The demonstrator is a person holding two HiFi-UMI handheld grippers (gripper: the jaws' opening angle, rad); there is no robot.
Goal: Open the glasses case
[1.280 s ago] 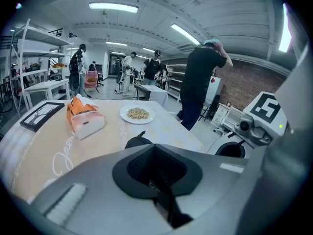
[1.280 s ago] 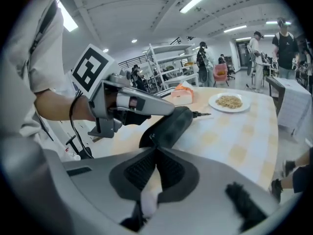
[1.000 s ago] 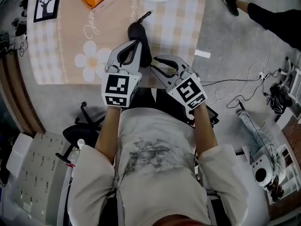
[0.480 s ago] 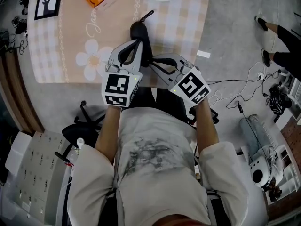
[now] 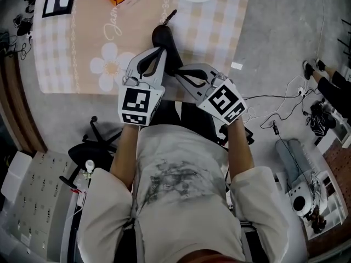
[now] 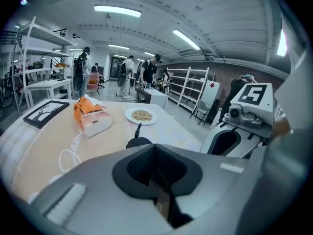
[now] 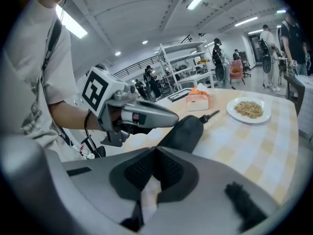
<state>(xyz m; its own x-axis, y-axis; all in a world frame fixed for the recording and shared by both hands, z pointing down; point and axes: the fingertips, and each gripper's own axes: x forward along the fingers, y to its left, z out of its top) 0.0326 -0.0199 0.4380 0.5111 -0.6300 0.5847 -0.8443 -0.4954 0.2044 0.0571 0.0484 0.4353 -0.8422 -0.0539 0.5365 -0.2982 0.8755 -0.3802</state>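
1. The table [image 5: 208,21] stretches ahead of both my tools.
2. My left gripper [image 5: 160,51] is clenched with nothing between its jaws, and so is my right gripper [image 5: 178,73].
3. The black glasses case [image 5: 163,37] lies closed just beyond both tips.

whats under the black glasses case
The tablecloth shows under the glasses case. Its near end is covered by the left gripper, so that part can't be seen.

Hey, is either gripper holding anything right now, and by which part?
Nothing that shows: the left gripper and right gripper are both shut on nothing, with the glasses case just past their tips.
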